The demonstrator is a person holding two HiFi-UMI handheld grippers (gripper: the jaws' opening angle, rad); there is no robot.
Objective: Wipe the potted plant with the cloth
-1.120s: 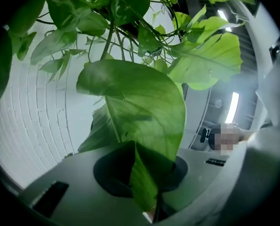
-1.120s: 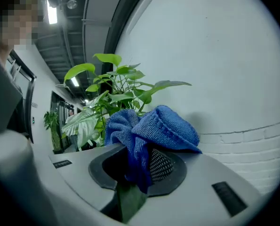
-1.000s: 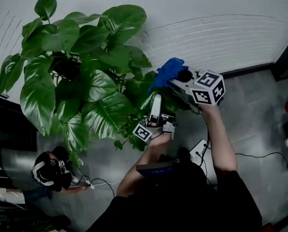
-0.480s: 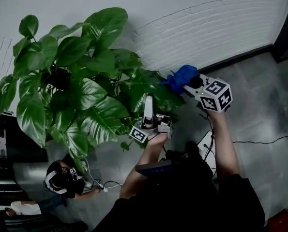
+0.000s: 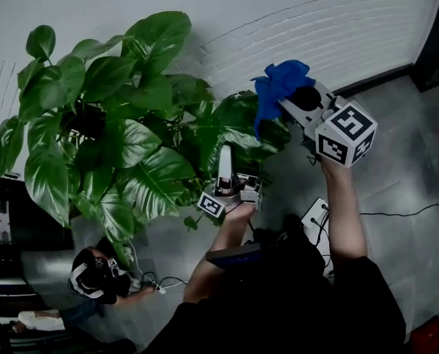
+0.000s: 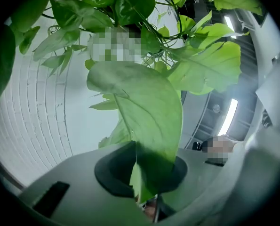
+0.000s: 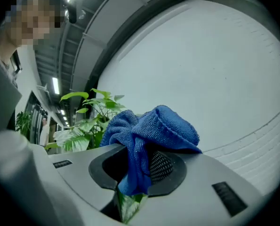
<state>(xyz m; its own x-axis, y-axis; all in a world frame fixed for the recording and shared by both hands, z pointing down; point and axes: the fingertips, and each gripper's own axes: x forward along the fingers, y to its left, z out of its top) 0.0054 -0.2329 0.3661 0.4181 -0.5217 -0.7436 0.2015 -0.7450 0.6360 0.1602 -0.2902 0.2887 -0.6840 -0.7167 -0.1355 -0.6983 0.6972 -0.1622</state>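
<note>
Left gripper (image 6: 147,197) pinches a leaf (image 6: 144,112), jaws just tightening on it. Right gripper (image 5: 287,103) clamps the blue cloth (image 5: 277,85) (all bunched up) beside the plant (image 5: 130,124).

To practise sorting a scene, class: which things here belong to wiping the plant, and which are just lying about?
Belongs to the job: potted plant; blue cloth, clamped in the right gripper; one leaf, in the left gripper, whose jaws just closed further on it.
Lying about: cables; white box beside them; crouching person.
</note>
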